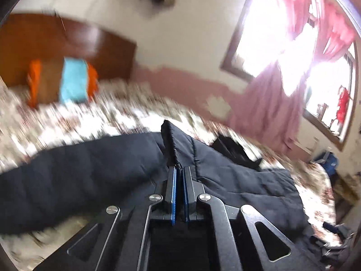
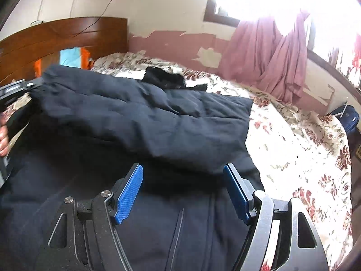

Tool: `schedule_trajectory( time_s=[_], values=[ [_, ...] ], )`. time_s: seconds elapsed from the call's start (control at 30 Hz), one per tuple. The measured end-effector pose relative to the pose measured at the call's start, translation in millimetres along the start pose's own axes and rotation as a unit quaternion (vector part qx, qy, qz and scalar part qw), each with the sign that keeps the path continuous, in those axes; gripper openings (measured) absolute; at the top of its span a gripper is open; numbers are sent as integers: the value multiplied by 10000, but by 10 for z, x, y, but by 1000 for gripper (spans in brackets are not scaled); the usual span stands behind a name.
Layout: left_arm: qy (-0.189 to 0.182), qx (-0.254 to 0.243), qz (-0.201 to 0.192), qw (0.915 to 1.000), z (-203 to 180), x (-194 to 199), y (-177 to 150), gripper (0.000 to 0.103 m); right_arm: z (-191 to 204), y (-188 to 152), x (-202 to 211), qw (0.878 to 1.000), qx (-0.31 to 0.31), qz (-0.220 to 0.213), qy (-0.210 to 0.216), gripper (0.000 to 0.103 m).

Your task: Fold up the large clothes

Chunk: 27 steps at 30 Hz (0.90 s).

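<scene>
A large dark navy padded coat (image 2: 144, 117) lies on a bed with a floral sheet (image 2: 300, 149). In the left wrist view my left gripper (image 1: 179, 168) is shut on a seamed edge of the coat (image 1: 173, 144) and holds that part lifted above the rest of the coat (image 1: 67, 176). The left gripper also shows at the left edge of the right wrist view (image 2: 33, 83), pulling a coat section up. My right gripper (image 2: 183, 174) is open and empty, just above the coat's front, its blue pads (image 2: 129, 194) wide apart.
A wooden headboard (image 2: 67, 33) stands at the far end with blue and orange cloth (image 2: 70, 56) against it. A smaller black garment (image 2: 164, 76) lies on the sheet beyond the coat. Pink curtains (image 2: 275, 58) and a bright window are at right. A blue bag (image 2: 348, 117) sits by the bed.
</scene>
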<state>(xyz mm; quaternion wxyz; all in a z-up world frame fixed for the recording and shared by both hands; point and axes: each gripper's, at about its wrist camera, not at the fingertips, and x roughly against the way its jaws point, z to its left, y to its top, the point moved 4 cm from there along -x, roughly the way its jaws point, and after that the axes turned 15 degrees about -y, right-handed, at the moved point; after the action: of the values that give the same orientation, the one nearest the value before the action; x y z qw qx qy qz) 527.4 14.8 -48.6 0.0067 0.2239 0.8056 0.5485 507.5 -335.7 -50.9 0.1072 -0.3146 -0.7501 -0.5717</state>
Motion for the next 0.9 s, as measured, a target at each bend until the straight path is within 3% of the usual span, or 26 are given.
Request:
schedule_trajectory(
  time_s=[0.07,0.2,0.33,0.43,0.57,0.63,0.7,0.9],
  values=[
    [293,-284,62,9991,19,-44,33,6,28,121,-149,10000,-58,-17,-66,66],
    [659,-451,1108,9906,168,-472,-187,6,171,326,-558,9999,-32,97,-137,61],
    [846,-545,1761,9792,247,-745,-407,10,404,340,-1079,9971,239,687,-208,60],
    [834,-517,1767,9794,249,-742,-410,14,521,156,-1422,9891,496,1362,-247,61],
    [624,-246,1757,9822,318,-671,-438,26,702,66,-1604,9846,851,1430,-532,62],
    [483,-7,1646,9852,321,-554,-468,39,770,47,-1636,9828,1018,1382,-676,62],
    [299,243,1464,9885,333,-352,-492,69,783,47,-1633,9828,1041,1349,-711,63],
    [110,636,1094,9919,398,243,-396,88,797,-4,-1573,9880,881,1122,-591,70]
  ],
)
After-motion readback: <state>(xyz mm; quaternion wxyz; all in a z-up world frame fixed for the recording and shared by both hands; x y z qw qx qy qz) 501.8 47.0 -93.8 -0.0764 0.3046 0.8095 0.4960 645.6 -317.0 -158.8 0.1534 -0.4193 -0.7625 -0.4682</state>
